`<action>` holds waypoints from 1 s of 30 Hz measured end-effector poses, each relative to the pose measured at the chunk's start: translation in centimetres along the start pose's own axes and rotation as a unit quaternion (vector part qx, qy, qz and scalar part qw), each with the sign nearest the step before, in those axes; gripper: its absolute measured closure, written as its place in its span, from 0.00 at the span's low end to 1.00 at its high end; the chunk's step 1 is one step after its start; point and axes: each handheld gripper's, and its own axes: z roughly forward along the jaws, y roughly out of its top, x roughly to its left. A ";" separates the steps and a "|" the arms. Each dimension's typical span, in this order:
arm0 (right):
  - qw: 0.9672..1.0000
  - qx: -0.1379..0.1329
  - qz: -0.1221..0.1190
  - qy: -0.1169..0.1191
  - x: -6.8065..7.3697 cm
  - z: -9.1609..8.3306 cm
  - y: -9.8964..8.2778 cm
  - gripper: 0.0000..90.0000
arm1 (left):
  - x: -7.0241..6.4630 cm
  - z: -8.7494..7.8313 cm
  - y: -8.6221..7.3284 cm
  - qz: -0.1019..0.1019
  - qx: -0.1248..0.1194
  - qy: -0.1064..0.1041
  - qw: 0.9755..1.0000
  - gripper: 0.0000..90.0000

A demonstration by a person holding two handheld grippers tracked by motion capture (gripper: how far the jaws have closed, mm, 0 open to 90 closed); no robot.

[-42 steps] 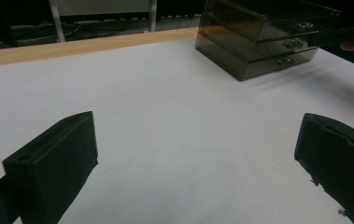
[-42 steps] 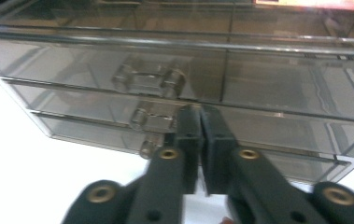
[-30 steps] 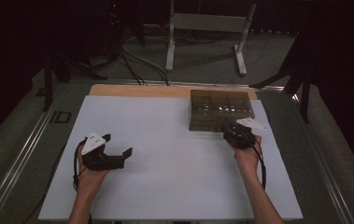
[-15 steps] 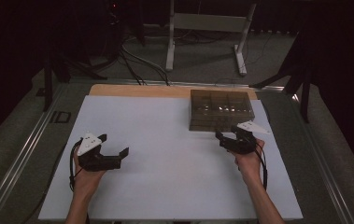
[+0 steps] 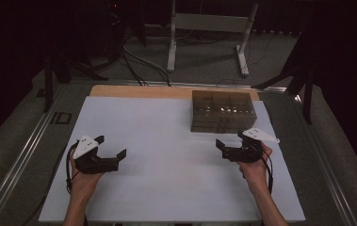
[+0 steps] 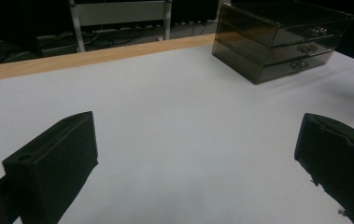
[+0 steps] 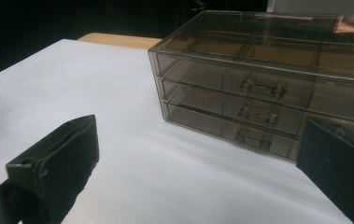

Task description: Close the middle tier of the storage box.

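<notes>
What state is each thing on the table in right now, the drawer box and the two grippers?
Drawer box: smoky clear plastic, three drawers, all pushed shut, standing upright on the white sheet.
Left gripper: jaws wide open, nothing between them, held above the sheet.
Right gripper: jaws have just been opening and now stand wide, nothing between them, short of the drawer fronts and not touching them.
</notes>
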 end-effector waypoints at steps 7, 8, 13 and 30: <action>1.000 -0.020 -0.003 0.003 0.3 -1.6 -0.7 0.00 | 0.2 -0.4 -0.2 0.000 -0.001 0.002 1.000 0.01; 1.000 -0.020 -0.003 0.003 0.3 -1.6 -0.7 0.00 | 0.2 -0.4 -0.2 0.000 -0.001 0.002 1.000 0.01; 0.999 -0.037 -0.009 0.001 0.6 -3.0 -1.3 0.00 | 0.4 -0.6 -0.4 -0.001 -0.001 0.005 1.000 0.01; 0.998 -0.061 -0.013 0.008 1.5 -5.6 -3.3 0.00 | 0.5 -1.0 -0.5 -0.002 -0.007 0.004 1.000 0.01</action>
